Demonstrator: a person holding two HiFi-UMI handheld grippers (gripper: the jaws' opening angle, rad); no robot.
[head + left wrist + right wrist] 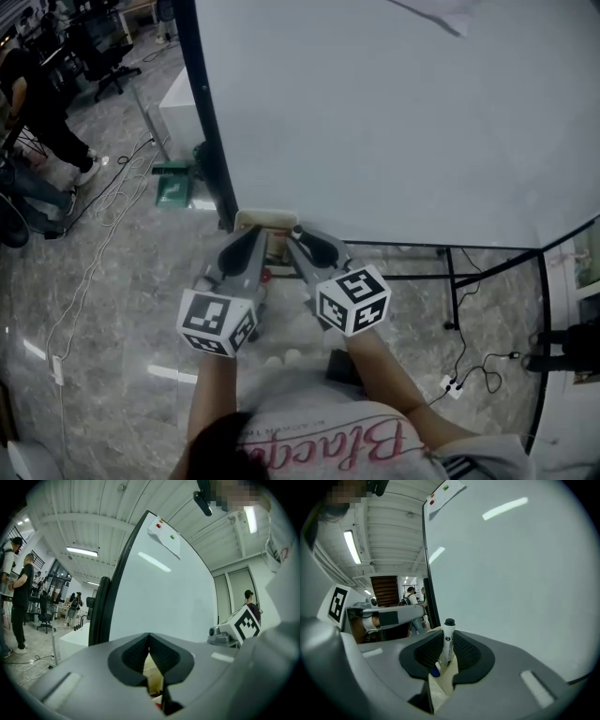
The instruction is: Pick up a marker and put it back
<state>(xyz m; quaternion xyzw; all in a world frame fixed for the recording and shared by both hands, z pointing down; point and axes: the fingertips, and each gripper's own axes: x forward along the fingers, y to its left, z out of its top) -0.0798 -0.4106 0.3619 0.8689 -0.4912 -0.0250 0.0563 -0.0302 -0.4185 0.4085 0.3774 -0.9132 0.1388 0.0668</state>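
A white marker with a black cap [449, 637] stands upright between the jaws of my right gripper [447, 652], and both pads press on its barrel. Below it shows a blue piece [435, 670] over the cream marker holder [439, 688]. In the head view my right gripper [299, 235] and left gripper [253, 236] point side by side at that holder [266, 219] on the whiteboard's lower left corner. In its own view my left gripper [149, 640] is shut, tips meeting with nothing between them. A small red thing [266, 276] shows below the grippers.
The large whiteboard [394, 122] fills the front, with its black frame [208, 122] at the left and stand legs [451, 286] at the right. Cables [98, 216] and a green box [174, 187] lie on the floor at the left, where people [42, 108] stand.
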